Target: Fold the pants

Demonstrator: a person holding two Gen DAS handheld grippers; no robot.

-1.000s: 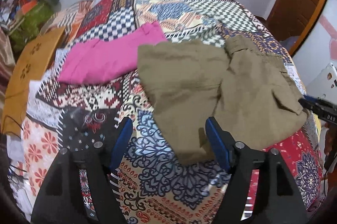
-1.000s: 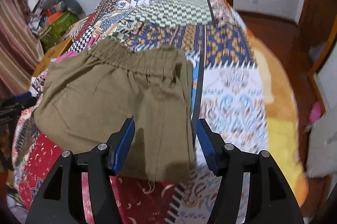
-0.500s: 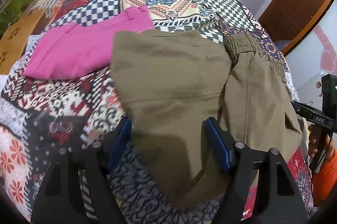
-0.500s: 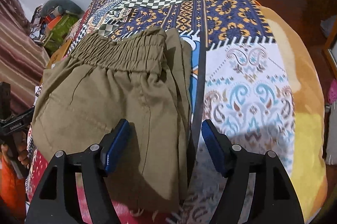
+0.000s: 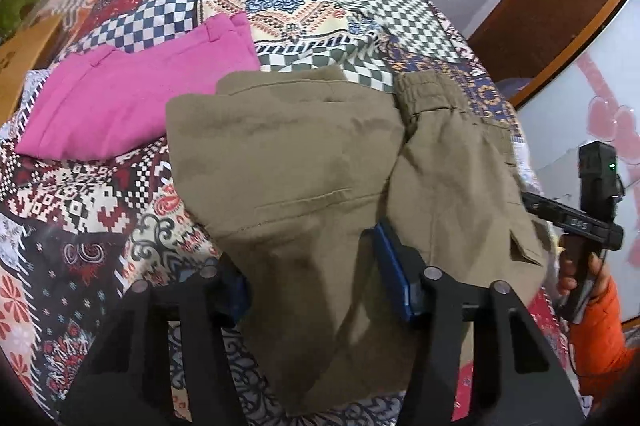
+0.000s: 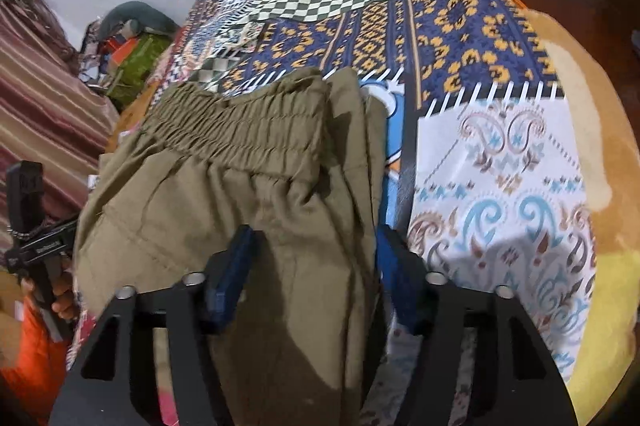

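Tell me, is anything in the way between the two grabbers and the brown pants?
Nothing visible is. The olive-brown cotton pants already lie between the open jaws of the left gripper and the right gripper. The folded pink garment lies off to the side on the patchwork bedspread.

You can read "DAS" in white on the black bar of the right gripper (image 5: pixel 576 226). The lettering on the left gripper (image 6: pixel 44 248) is too blurred to read.
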